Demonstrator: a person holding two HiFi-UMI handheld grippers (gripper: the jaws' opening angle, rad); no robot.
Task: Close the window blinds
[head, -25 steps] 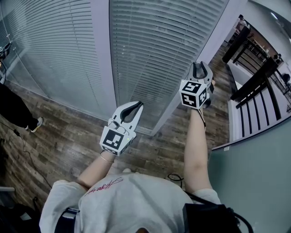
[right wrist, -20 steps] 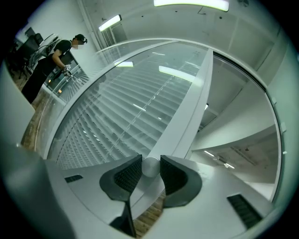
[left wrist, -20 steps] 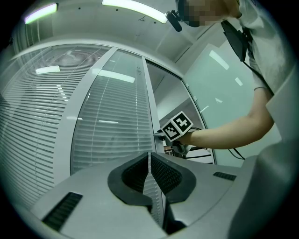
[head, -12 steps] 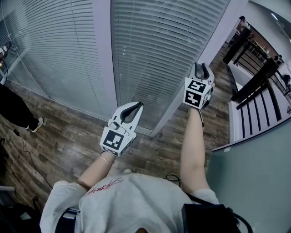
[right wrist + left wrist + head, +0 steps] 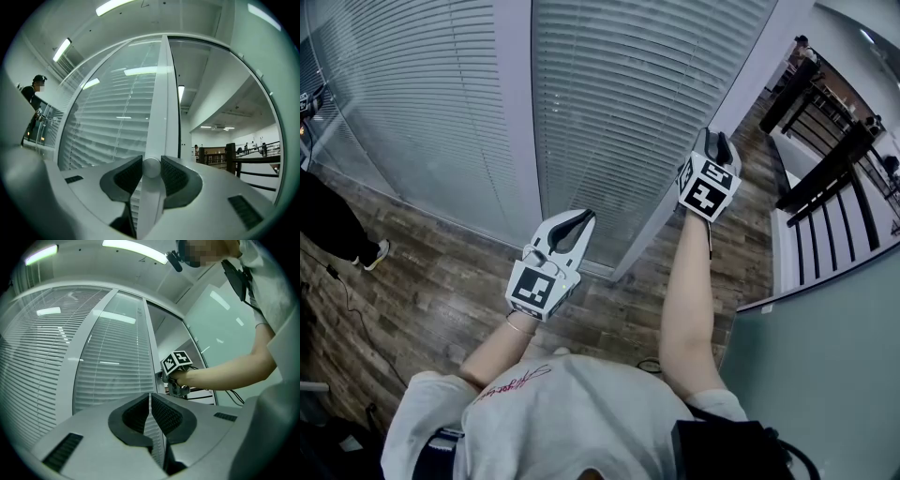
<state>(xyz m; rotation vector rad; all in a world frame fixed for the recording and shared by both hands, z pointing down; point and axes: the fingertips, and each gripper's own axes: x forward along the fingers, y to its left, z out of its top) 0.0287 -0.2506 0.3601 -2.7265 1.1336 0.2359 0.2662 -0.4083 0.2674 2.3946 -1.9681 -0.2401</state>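
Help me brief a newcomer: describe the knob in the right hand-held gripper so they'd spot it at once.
Face the glass wall of slatted blinds and find the white upright post right of the right-hand pane. Against it sits the white round knob, clamped in the right hand-held gripper: the only rounded piece on that flat post.

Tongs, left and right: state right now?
Left tongs: closed, empty.
Right tongs: closed on the white blind wand.
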